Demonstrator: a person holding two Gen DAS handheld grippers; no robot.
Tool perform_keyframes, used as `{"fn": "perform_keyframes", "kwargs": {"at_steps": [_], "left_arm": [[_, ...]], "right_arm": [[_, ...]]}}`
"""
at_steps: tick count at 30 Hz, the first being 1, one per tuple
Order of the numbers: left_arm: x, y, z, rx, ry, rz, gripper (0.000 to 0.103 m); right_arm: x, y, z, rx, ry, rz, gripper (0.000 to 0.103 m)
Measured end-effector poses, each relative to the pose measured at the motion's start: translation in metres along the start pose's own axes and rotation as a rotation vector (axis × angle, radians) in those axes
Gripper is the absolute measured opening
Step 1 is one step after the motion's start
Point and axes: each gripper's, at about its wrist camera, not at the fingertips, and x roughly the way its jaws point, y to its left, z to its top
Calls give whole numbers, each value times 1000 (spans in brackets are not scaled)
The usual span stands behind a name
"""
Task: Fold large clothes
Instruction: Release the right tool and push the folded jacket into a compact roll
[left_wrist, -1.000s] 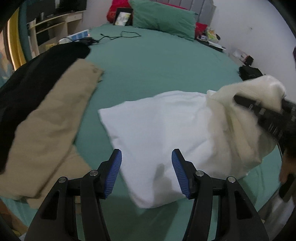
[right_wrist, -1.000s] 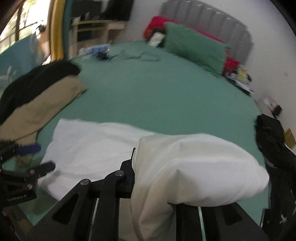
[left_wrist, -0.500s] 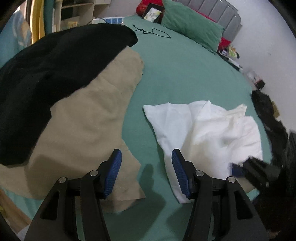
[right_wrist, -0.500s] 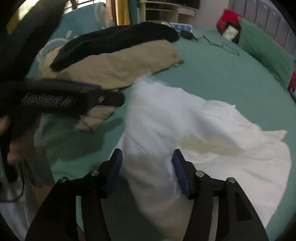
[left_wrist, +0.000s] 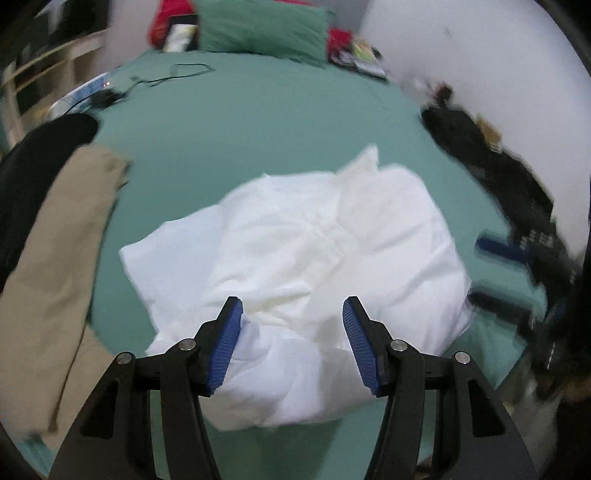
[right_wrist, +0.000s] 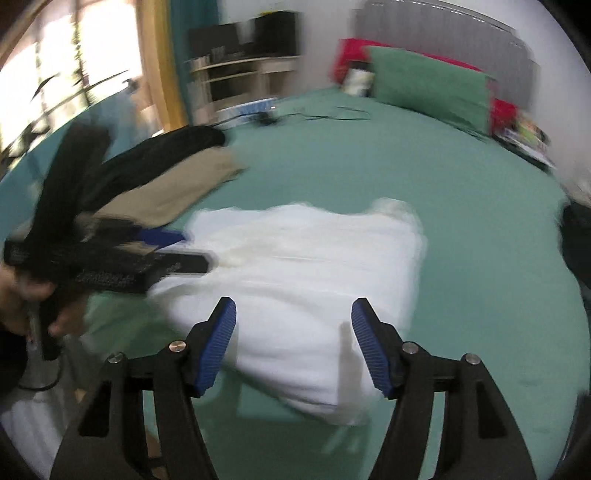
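So the white garment (left_wrist: 317, 251) was lying in a soft, rumpled heap near the front edge of the bed (left_wrist: 258, 122), which had a smooth teal-green sheet on it. The fabric looked thin and cottony, with lots of puffy creases and a stitched seam running across the middle.

The left gripper (left_wrist: 291, 339) hung right over the near side of the heap, its ribbed blue pads (left_wrist: 229, 343) spread wide, nothing pinched. The right gripper (right_wrist: 293, 343) was also apart from the cloth, and its jaws were opening, with only cloth below them, not gripped.

Off to the left of the bed, a flat tan garment (left_wrist: 55, 258) lay with a black garment (left_wrist: 33, 166) partly on top. A green pillow (right_wrist: 428, 88) sat at the headboard end, kind of blurry.
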Motion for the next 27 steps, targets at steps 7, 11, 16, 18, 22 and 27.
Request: {"fn": "perform_keyframes", "kwargs": {"at_steps": [7, 11, 16, 18, 22, 27], "left_arm": [[54, 27, 36, -104, 111, 124, 60], [58, 67, 51, -307, 45, 270, 59], [24, 85, 54, -409, -95, 292, 60], [13, 82, 49, -420, -121, 267, 60], [14, 77, 22, -403, -27, 191, 60], [25, 68, -17, -372, 75, 163, 67]], "right_arm": [[15, -67, -14, 244, 37, 21, 67], [20, -78, -24, 303, 38, 64, 67], [43, -88, -28, 428, 48, 169, 67], [56, -93, -34, 497, 77, 228, 67], [69, -85, -47, 554, 92, 296, 67], [70, -81, -53, 556, 95, 306, 44]]}}
